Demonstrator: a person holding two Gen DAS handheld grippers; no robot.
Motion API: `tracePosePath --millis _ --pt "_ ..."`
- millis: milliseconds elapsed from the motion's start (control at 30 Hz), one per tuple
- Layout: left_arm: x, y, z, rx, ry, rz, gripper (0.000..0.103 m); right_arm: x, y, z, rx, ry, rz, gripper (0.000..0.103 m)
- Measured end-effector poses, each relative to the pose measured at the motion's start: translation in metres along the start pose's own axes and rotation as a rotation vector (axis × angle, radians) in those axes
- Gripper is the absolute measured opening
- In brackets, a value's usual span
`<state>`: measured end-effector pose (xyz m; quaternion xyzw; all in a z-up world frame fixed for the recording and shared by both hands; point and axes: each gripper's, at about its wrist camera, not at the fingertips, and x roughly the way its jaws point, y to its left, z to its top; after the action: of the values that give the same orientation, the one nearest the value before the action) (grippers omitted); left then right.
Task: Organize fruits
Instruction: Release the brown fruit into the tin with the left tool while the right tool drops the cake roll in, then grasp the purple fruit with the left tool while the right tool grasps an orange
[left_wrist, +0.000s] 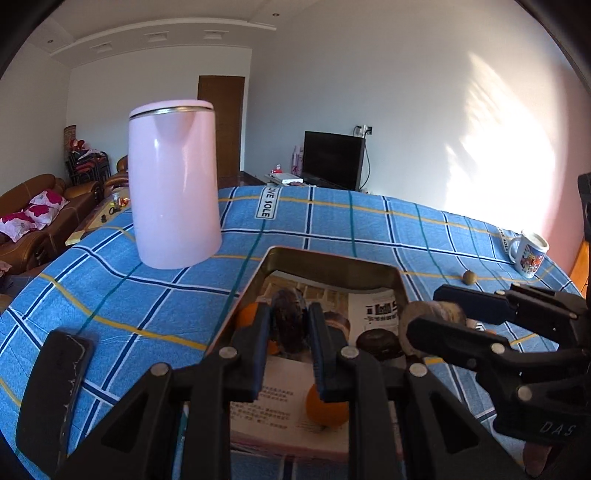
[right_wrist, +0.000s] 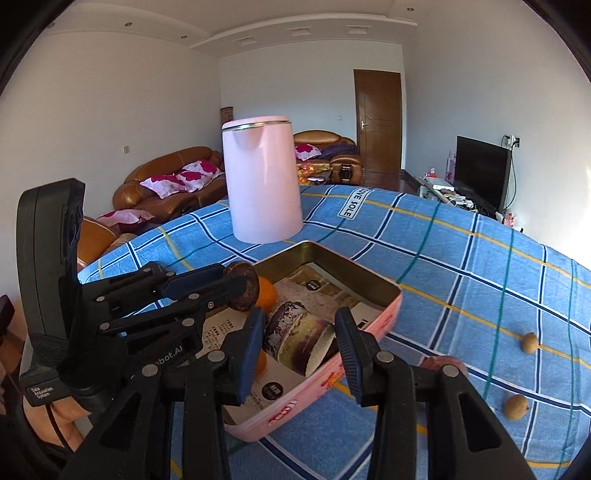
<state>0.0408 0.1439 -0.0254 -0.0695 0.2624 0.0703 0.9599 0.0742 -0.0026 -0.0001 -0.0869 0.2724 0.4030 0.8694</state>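
A pink tin box with a printed paper lining sits on the blue checked cloth; its brass rim shows in the left wrist view. My left gripper is shut on a dark wrinkled round fruit above the box; it also shows in the right wrist view. My right gripper holds a purple-and-cream cut fruit between its fingers over the box. Oranges lie inside the box. Two small brown fruits lie on the cloth to the right.
A tall pink kettle stands behind the box. A white printed mug stands at the far right edge, with a small brown fruit near it. A black object lies on the cloth at left.
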Motion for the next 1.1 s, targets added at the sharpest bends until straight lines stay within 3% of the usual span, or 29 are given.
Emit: tracePosePath --millis 100,400,433,533,567,700,867,1100 --pt "0.002 0.006 -0.002 -0.019 0.017 -0.021 0.022 0.015 0.010 -0.006 -0.013 0.031 0.016 0.042" --pt "0.005 0.008 -0.001 -0.014 0.046 0.009 0.025 0.042 0.019 -0.017 -0.043 0.117 -0.011 0.043" --pt "0.004 0.008 -0.001 -0.018 0.042 0.008 0.032 0.040 0.018 -0.018 -0.045 0.115 -0.021 0.045" --pt "-0.002 0.009 -0.003 -0.041 0.017 0.017 0.068 0.025 0.012 -0.019 -0.037 0.090 -0.034 0.050" --pt "-0.005 0.008 -0.003 -0.046 0.004 0.014 0.073 0.016 0.008 -0.021 -0.038 0.078 -0.047 0.050" --pt "-0.011 -0.004 -0.001 -0.041 -0.014 -0.015 0.074 -0.019 -0.024 -0.030 -0.031 0.047 -0.155 0.058" --pt "-0.013 -0.036 0.001 -0.002 -0.012 -0.079 0.075 -0.039 -0.079 -0.048 0.020 0.110 -0.289 0.059" --pt "-0.008 -0.079 0.005 0.083 0.002 -0.132 0.076 -0.023 -0.105 -0.059 0.088 0.205 -0.234 0.059"
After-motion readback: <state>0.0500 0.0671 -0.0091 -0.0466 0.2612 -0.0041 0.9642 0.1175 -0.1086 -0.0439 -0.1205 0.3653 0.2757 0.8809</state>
